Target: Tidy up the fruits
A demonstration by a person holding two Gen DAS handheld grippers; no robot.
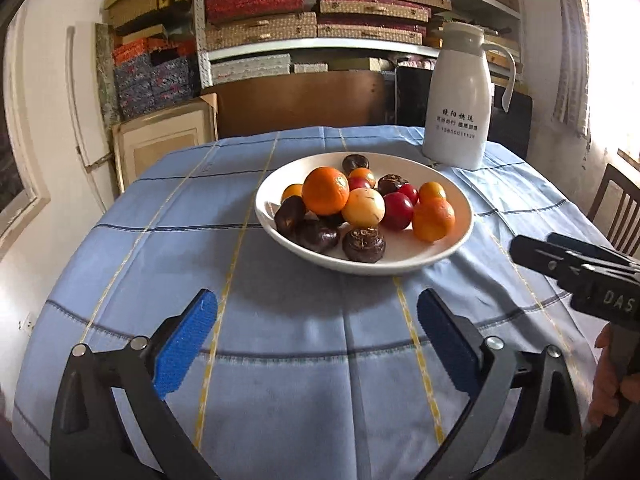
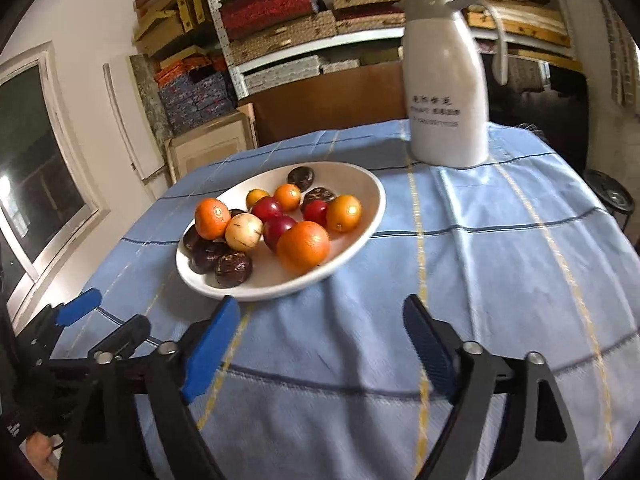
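A white bowl (image 1: pixel 448 252) (image 2: pixel 360 252) stands mid-table on a blue checked cloth, holding several fruits: a large orange (image 1: pixel 325 191) (image 2: pixel 303 246), smaller oranges, red plums (image 1: pixel 397 211) (image 2: pixel 267 208), a pale yellow fruit (image 1: pixel 363 208) (image 2: pixel 243 232) and dark brown water chestnuts (image 1: pixel 363 245) (image 2: pixel 234 269). My left gripper (image 1: pixel 316 312) hovers over the cloth in front of the bowl, jaws wide, nothing between its blue pads. My right gripper (image 2: pixel 320 320) is open too, just short of the bowl's near rim and empty. Each gripper shows at the edge of the other's view.
A white thermos jug (image 1: pixel 460 120) (image 2: pixel 446 96) with black lettering stands at the table's far right. Shelves stacked with boxes (image 1: pixel 304 20) fill the wall behind. A wooden chair (image 1: pixel 616 208) is beside the table on the right. Bare cloth (image 2: pixel 500 280) lies right of the bowl.
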